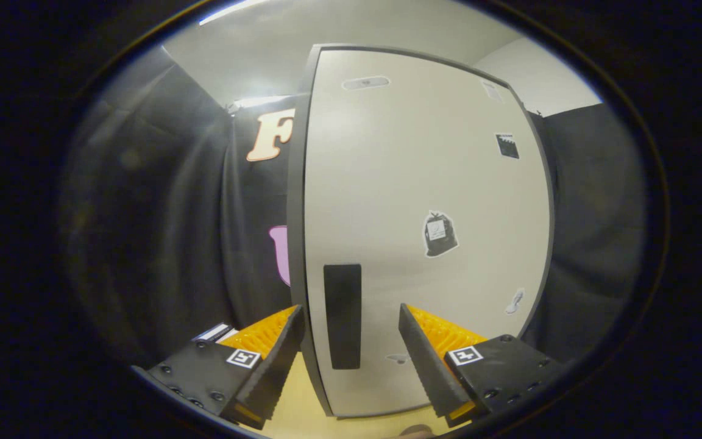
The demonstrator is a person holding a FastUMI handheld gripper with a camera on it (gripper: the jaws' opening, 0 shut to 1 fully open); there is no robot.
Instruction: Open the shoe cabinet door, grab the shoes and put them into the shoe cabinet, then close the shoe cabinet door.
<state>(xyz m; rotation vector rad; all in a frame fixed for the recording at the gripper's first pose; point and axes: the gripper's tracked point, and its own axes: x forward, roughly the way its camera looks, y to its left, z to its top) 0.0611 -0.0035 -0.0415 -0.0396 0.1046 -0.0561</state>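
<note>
Shoe cabinet door [424, 201] pale, dark-edged, shut, upright, close ahead of tongs [348, 332]. Tongs spread wide, pinching nothing. Dark vertical handle [342, 316] near door's left edge, sits in gap between fingers, nearer left finger; contact with either finger not evident. Left finger overlaps door's left edge. Several small stickers on door face, largest a dark bag-shaped sticker [440, 234] above right finger. Pale yellowish floor [296, 402] below door. Black cloth wall [174, 213] either side of cabinet.

My gripper [348, 332], lower centre of frame: two wedge-shaped fingers [278, 360] with ribbed inner faces, spread apart. Each sits on a dark block studded with round screw heads. A small square black-and-white marker [244, 358] tops each block.
</note>
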